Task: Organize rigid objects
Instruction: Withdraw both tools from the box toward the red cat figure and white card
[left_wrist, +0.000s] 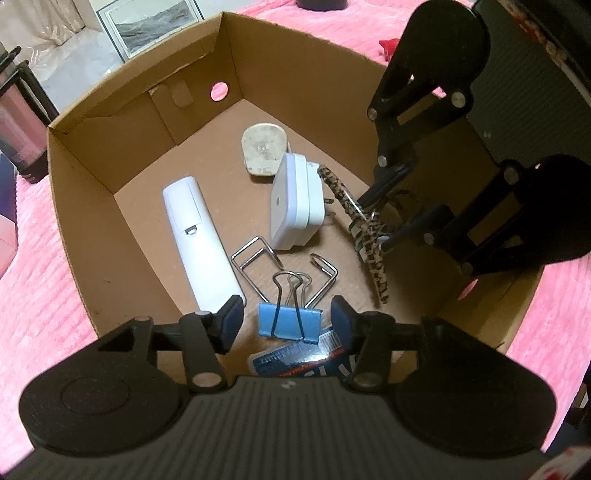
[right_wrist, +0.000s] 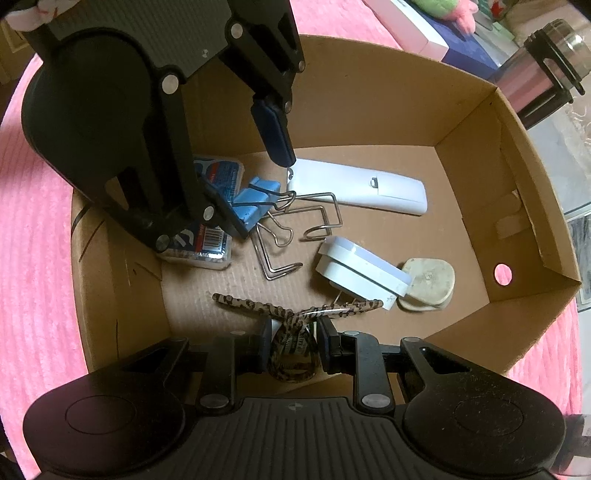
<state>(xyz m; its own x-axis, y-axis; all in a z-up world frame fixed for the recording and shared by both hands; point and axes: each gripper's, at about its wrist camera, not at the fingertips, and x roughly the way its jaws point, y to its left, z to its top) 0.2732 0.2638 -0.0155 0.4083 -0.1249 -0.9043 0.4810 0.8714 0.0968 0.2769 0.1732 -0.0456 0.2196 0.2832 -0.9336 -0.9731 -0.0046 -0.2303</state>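
Observation:
A cardboard box (left_wrist: 92, 192) (right_wrist: 369, 110) stands on a pink cover. On its floor lie a white remote (left_wrist: 199, 240) (right_wrist: 362, 184), a white plug adapter (left_wrist: 295, 203) (right_wrist: 362, 273), a beige pad (left_wrist: 263, 147) (right_wrist: 428, 284), wire hooks (left_wrist: 255, 269) (right_wrist: 321, 218) and a blue binder clip (left_wrist: 290, 323) (right_wrist: 255, 203) resting on a blue printed packet (left_wrist: 295, 360) (right_wrist: 214, 251). My left gripper (left_wrist: 288, 317) (right_wrist: 258, 194) straddles the binder clip, open, its pads apart from it. My right gripper (right_wrist: 291, 339) (left_wrist: 375, 221) is shut on a leopard-print hair clip (right_wrist: 291, 358) (left_wrist: 369, 236), low inside the box.
The box walls rise on all sides, and one has a round hole (left_wrist: 219, 91) (right_wrist: 502, 274). Outside the box are a steel tumbler (right_wrist: 546, 70), a framed picture (left_wrist: 147, 26) and flat boxes (right_wrist: 417, 33). Bare box floor shows between the remote and the far wall.

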